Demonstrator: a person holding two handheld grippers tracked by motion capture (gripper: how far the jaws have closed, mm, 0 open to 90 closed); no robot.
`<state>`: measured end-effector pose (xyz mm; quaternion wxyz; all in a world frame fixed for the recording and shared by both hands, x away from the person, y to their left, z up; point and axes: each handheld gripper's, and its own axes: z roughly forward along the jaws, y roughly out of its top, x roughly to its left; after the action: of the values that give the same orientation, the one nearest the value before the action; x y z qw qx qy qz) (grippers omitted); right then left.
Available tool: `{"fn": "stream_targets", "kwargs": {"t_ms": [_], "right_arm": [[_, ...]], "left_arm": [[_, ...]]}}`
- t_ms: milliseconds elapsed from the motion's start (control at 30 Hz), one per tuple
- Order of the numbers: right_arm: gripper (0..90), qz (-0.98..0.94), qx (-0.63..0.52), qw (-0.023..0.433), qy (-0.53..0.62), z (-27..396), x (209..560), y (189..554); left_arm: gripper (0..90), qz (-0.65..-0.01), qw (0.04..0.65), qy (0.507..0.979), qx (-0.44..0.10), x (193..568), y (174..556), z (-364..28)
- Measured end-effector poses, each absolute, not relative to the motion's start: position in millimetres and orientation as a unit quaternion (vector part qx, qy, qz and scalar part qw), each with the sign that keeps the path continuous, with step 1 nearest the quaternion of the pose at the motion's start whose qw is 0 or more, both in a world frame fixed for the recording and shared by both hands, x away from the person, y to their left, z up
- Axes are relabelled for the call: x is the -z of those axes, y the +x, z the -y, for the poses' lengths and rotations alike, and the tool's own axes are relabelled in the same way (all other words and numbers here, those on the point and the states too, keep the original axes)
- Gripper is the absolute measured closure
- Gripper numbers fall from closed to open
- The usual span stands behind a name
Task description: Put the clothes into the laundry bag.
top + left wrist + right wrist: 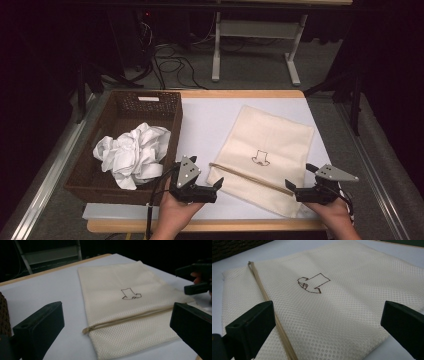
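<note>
A cream mesh bag (270, 142) lies flat on the white table top (207, 120), with a small dark hat outline (260, 158) printed on it. A tan zipper (250, 178) runs across its near end; in the left gripper view the zipper's end (87, 329) lies at the bag's (120, 302) left corner. My left gripper (206, 171) is open just left of that corner, jaws (115, 320) wide with nothing between them. My right gripper (301, 176) is open at the bag's near right corner, its jaws (327, 317) spread over the mesh (342, 315) and zipper (262, 292).
A dark wicker basket (172, 135) stands at the left of the table and holds a crumpled white cloth (132, 152). The table's wooden front edge (240, 226) runs close under both hands. Beyond the table are white frame legs (216, 55) and floor cables (170, 65).
</note>
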<state>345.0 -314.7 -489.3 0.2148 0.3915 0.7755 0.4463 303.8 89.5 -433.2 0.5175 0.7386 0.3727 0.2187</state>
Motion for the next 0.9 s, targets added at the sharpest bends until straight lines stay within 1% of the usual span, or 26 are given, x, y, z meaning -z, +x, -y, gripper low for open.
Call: {"fn": "stream_targets", "kwargs": {"t_ms": [133,333,367,433,567,600,633,700,867,900], "right_arm": [[0.1,-0.778,-0.444,0.215,0.389,315.4,488.6,340.4],[0.1,-0.773,-0.454,0.220,0.384,318.6,485.8,339.7],[0.1,-0.772,-0.455,0.217,0.386,319.3,486.0,339.8],[0.1,-0.774,-0.454,0.219,0.383,319.8,486.3,340.2],[0.1,-0.773,-0.453,0.221,0.385,321.9,485.4,340.4],[0.1,-0.772,-0.455,0.223,0.384,322.5,485.1,340.5],[0.1,-0.770,-0.456,0.223,0.387,322.8,484.8,340.2],[0.1,-0.769,-0.455,0.224,0.390,323.2,484.3,339.9],[0.1,-0.770,-0.452,0.222,0.392,323.1,485.2,340.8],[0.1,-0.770,-0.452,0.222,0.392,323.1,485.2,340.8]], "left_arm": [[0.4,-0.371,0.530,0.727,-0.229,413.4,299.4,-97.6],[0.5,-0.381,0.518,0.721,-0.259,391.4,305.7,-118.1],[0.5,-0.389,0.512,0.716,-0.271,383.7,310.9,-130.1],[0.5,-0.399,0.509,0.710,-0.277,378.6,316.8,-144.8],[0.6,-0.426,0.501,0.695,-0.292,376.5,328.7,-175.8],[0.6,-0.426,0.501,0.695,-0.292,376.5,328.7,-175.8],[0.6,-0.441,0.497,0.686,-0.296,378.0,334.0,-191.4],[0.6,-0.452,0.486,0.685,-0.301,379.9,338.4,-204.7],[0.6,-0.471,0.467,0.685,-0.301,387.5,347.8,-229.4],[0.6,-0.471,0.467,0.685,-0.301,387.5,347.8,-229.4]]}}
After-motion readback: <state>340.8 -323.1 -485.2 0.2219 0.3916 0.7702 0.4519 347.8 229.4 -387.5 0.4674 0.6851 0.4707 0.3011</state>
